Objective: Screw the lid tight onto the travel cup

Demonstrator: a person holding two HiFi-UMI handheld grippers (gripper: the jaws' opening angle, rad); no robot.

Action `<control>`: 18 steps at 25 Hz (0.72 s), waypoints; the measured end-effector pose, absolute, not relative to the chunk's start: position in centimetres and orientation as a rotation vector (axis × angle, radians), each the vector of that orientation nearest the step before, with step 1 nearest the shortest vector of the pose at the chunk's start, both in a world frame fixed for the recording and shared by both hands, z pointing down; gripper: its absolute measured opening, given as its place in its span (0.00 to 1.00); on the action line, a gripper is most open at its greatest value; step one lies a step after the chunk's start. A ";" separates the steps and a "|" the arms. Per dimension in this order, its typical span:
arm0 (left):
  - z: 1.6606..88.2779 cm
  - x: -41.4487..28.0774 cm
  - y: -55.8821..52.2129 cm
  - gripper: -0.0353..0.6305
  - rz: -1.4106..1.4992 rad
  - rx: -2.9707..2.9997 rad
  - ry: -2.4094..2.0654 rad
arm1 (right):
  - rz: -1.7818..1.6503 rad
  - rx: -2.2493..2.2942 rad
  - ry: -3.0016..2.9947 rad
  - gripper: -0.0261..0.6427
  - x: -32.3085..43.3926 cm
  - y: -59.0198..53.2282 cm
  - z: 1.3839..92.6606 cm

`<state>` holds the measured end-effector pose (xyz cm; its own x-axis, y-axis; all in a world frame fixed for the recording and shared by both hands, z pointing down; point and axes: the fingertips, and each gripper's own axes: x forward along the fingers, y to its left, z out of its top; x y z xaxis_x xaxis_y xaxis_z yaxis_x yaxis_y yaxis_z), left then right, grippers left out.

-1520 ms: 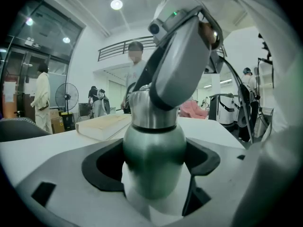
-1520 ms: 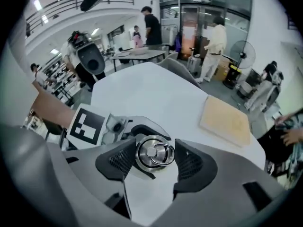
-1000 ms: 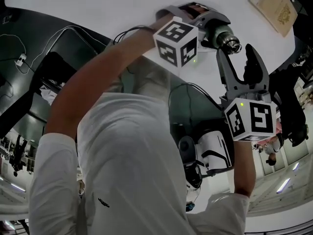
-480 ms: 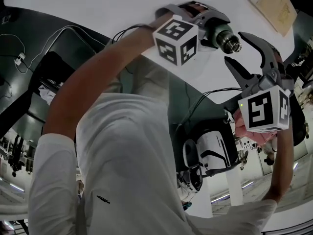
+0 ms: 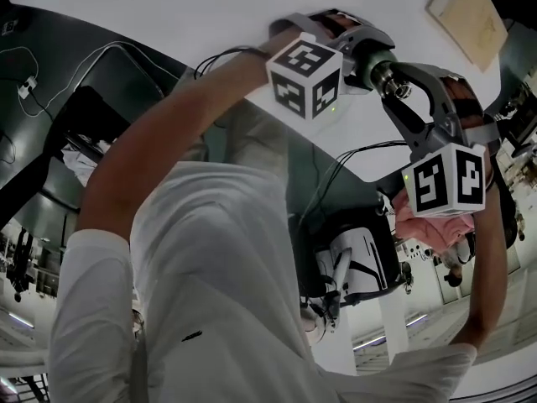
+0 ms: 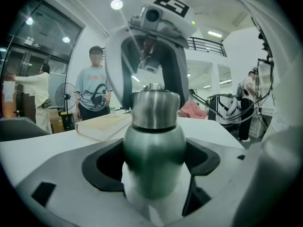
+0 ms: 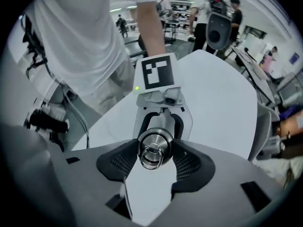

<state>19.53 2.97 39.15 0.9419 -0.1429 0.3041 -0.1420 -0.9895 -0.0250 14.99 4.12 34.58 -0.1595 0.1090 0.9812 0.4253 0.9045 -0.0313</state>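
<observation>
The left gripper (image 6: 154,167) has its fingers clamped on the cup (image 6: 154,145). The rounded, green-tinted metal body fills the gap between the dark, smooth pads, and its base is hidden below them. Just past the fingertips a dark seam circles the shoulder. Above the seam sits the lid (image 6: 155,109), a brushed-steel cylinder with a small knob on top.

The right gripper (image 7: 155,159) meets the lid end-on. Its fingers are closing, and the ribbed black pads touch the lid's round sides on the left and right. Between those fingers the lid's flat, shiny top faces out, carrying a steel ring (image 7: 151,167) hinged on a square lug. The cup body is hidden behind the lid there. Beyond it only the left gripper's grey fingers and marker cube (image 7: 156,72) show.

Under and beyond both sets of fingers spreads the white, matt table (image 7: 222,103), whose far edge is curved. Left of the left fingers and farther back on the table, a thick pale book (image 6: 102,123) lies flat. Behind it stands a person (image 6: 93,96) in a printed T-shirt. More people at the far left and right are too small to make out.

In the head view the wearer's white shirt (image 5: 210,267) covers much of the frame, and the grippers' fingers hide most of the cup.
</observation>
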 end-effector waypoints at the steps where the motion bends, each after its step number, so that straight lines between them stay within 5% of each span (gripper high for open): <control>1: 39.1 19.5 3.0 0.59 -0.483 -3.094 0.228 | -0.220 -0.339 -1.759 0.38 14.9 4.0 34.5; 18: 39.2 19.5 3.0 0.59 -0.482 -3.092 0.257 | 0.587 0.972 -1.813 0.38 15.8 1.8 34.3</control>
